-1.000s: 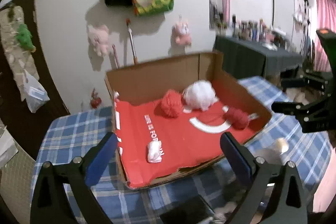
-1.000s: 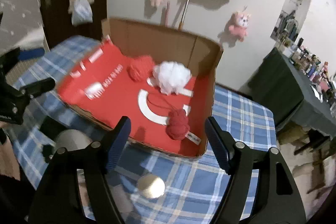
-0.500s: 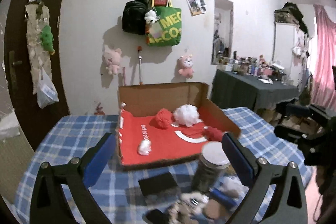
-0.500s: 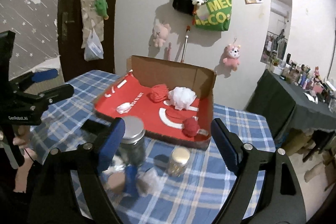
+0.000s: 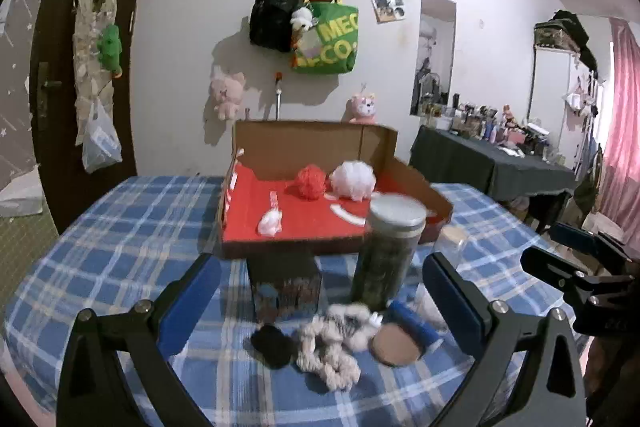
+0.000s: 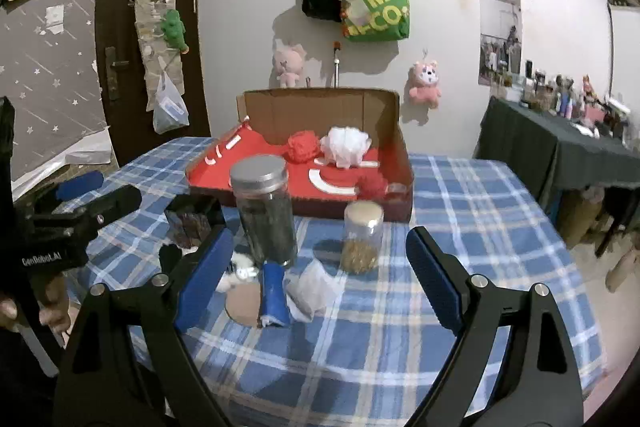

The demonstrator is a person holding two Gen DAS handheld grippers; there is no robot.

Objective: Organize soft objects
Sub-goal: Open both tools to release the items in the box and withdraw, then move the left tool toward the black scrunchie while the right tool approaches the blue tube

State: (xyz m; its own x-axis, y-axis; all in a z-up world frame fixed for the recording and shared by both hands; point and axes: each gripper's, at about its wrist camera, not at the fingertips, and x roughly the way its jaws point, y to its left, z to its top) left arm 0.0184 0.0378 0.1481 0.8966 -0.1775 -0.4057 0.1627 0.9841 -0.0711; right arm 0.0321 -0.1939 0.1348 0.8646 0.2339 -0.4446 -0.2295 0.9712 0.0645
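Red-lined cardboard box already holds pompoms; both grippers hang empty before the next pick.

Left gripper stands apart; right gripper, jaws opening, grips nothing. Cream scrunchie and black one lie just in front of the box, near the jars; one needs straddling next.

Both wrist cameras look slightly downward across the checked table from its near edge, sharing the cardboard box at the far edge.
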